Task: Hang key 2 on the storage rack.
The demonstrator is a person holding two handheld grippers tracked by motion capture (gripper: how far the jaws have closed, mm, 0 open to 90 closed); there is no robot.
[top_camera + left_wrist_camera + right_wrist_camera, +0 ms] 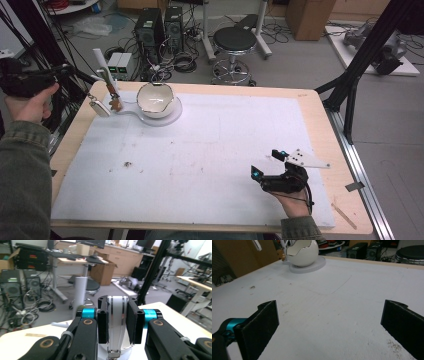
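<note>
My left gripper [117,320] is shut on a white strip [117,307] with thin silver lines and a metal clasp at its lower end. In the high view the left gripper [100,76] reaches in from the table's far left corner, and the white strip [100,57] stands up from its tip. A white tag [100,107] and a small brown figure [116,102] hang just below. My right gripper [270,164] rests near the table's front right, open, with nothing between its jaws. In its own view the right gripper [329,312] looks over bare white mat.
A white egg-shaped bowl [156,100] sits on a round white base [172,117] at the far left of the white mat [210,150]; the bowl [302,252] is far ahead of the right gripper. Beyond the table stand a stool [234,40], computer towers and cables.
</note>
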